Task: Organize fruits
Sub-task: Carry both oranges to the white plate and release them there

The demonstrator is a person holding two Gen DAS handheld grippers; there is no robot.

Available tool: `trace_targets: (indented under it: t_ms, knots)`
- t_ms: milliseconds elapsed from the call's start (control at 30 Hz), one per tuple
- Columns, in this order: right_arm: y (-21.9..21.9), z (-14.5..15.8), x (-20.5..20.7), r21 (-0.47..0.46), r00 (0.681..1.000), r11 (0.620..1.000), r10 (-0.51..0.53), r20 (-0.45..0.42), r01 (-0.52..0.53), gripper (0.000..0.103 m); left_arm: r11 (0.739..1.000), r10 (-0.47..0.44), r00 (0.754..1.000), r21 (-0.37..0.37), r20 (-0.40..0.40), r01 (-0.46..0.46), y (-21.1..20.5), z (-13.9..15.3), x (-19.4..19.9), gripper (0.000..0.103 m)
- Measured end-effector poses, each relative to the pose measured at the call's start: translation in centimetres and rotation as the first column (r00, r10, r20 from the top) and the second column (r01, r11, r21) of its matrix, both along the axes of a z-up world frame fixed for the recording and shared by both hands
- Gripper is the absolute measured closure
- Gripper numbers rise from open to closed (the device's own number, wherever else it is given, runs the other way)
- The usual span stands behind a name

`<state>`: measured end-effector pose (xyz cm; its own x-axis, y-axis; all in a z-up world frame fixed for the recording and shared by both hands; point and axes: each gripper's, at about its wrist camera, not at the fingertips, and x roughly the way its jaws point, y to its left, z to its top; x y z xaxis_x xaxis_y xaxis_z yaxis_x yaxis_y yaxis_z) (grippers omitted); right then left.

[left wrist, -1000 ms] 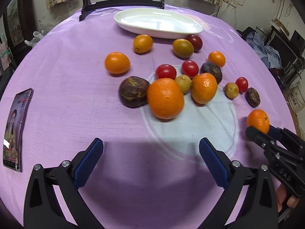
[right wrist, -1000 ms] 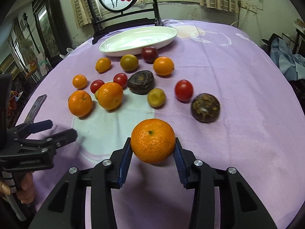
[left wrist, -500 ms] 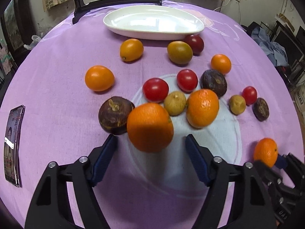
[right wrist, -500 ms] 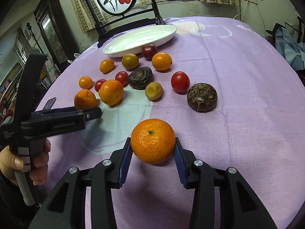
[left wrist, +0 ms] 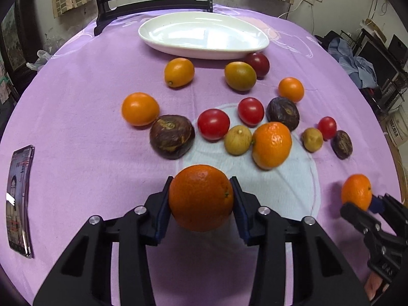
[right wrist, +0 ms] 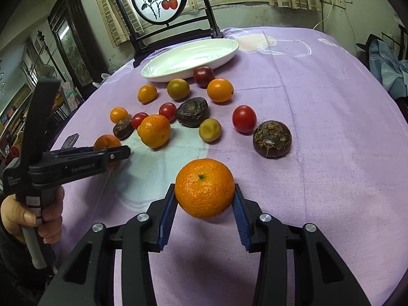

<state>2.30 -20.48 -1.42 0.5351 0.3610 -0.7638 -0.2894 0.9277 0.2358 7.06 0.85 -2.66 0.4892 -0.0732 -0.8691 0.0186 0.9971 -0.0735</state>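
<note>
My left gripper [left wrist: 201, 191] has a smooth orange [left wrist: 201, 199] between its blue pads. The jaws are closing, and both pads touch its sides just above the purple cloth. In the right wrist view the same gripper [right wrist: 112, 153] shows at the left, held by a hand. My right gripper [right wrist: 205, 193] is shut on a pebbled orange [right wrist: 205, 187] with a green stem spot. It also appears at the right edge of the left wrist view [left wrist: 355, 191]. A white oval dish [left wrist: 204, 53] stands empty at the far side of the table.
Loose fruit lies between the grippers and the dish: a third orange [left wrist: 271, 144], red tomatoes [left wrist: 213, 124], dark brown bulbs [left wrist: 172, 136], small orange and yellow-green fruits. A phone [left wrist: 19, 199] lies at the left edge. A dark chair back [right wrist: 158, 0] stands behind the dish.
My left gripper moved forward over the smooth orange and its wide jaws came in onto it; the orange now sits clear of the dark bulb. The right gripper kept its hold.
</note>
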Motion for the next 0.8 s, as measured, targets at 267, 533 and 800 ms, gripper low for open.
trace_targets:
  t_ms: [267, 533, 800]
  knots:
    - [0.4, 3.8, 1.4, -0.005, 0.996, 1.0, -0.017, 0.091, 0.018, 0.06, 0.997, -0.07, 0.991, 0.016, 0.111, 0.069, 1.0, 5.5, -0.5, 0.061]
    - [4.9, 8.1, 8.7, -0.136, 0.952, 0.991, 0.052, 0.303, -0.011, 0.06, 0.995, -0.03, 0.977, 0.095, 0.209, 0.011, 1.3, 9.0, 9.7, 0.06]
    - [9.0, 4.6, 21.2, -0.186, 0.983, 0.982, 0.058, 0.171, -0.026, 0.06, 0.994, 0.093, 0.993, 0.057, 0.071, -0.097, 3.8, 3.2, 20.2, 0.06]
